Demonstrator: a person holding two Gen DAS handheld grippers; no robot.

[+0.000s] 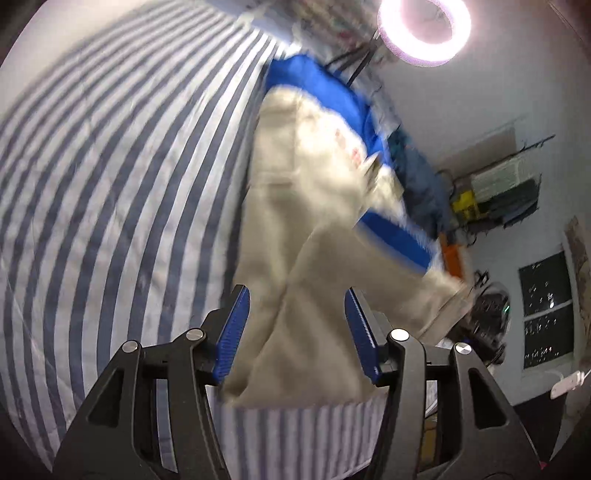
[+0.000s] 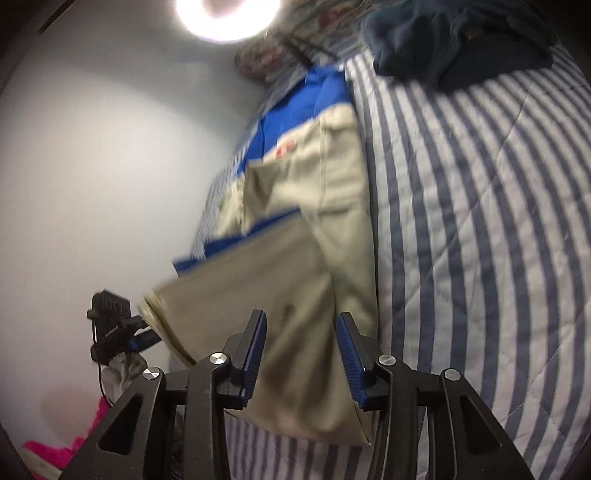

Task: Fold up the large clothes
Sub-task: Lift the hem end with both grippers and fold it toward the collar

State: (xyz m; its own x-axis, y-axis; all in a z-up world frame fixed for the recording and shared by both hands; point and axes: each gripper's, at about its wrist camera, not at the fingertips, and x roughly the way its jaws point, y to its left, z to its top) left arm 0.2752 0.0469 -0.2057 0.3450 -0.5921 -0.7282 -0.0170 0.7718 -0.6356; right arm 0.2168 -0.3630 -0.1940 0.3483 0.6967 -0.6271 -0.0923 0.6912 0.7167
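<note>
A large beige and blue garment (image 1: 306,206) lies partly folded on a blue-and-white striped bedspread (image 1: 110,184). It also shows in the right wrist view (image 2: 314,229). My left gripper (image 1: 295,332) is open, its blue pads (image 1: 232,339) either side of the garment's near beige edge without pinching it. My right gripper (image 2: 301,354) is open too, hovering over the garment's near corner (image 2: 332,417). The left gripper (image 2: 122,332) appears at the garment's other end in the right wrist view.
A bright ring lamp (image 1: 424,26) glares overhead. A dark blue cloth pile (image 2: 454,40) lies at the far end of the bedspread (image 2: 480,221). Patterned pillows (image 2: 280,40) sit beyond the garment. A wall (image 2: 110,166), a window (image 1: 546,310) and pink items (image 2: 66,446) lie off the bed.
</note>
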